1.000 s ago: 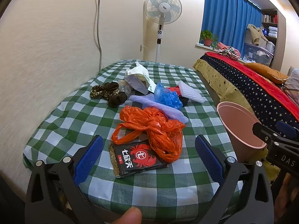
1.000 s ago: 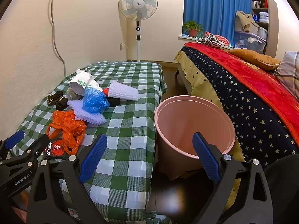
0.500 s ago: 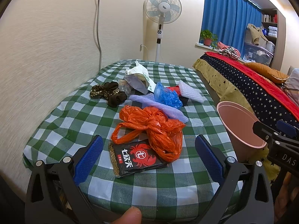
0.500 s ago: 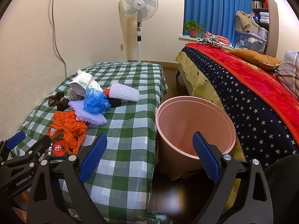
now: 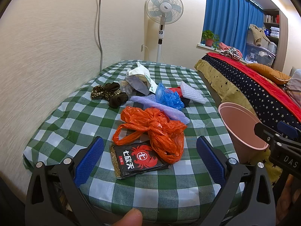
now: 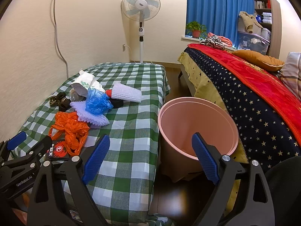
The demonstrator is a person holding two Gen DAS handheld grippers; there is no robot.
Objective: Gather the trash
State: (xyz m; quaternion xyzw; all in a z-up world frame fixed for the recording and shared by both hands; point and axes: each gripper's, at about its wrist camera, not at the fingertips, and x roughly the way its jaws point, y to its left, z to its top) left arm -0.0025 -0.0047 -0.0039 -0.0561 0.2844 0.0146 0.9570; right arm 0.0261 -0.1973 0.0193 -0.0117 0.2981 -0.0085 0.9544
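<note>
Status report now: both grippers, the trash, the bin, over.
Left gripper open, empty; right gripper empty, jaws closing a little. Trash on the bed: black packet nearest, orange bag overlapping it. Pink bin beside the bed, nothing blocking.

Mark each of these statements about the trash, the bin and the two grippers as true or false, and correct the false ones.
1. The black snack packet lies partly under the orange plastic bag. True.
2. The pink bin stands on top of the checked cloth. False: it stands on the floor, between the checked surface and the starry bed.
3. The left gripper grips the packet. False: its jaws stand wide apart, with nothing pressed between them.
4. The blue plastic bag rests on the lilac foam sheet. True.
5. The pink bin is full of trash. False: what shows of its inside is bare.
</note>
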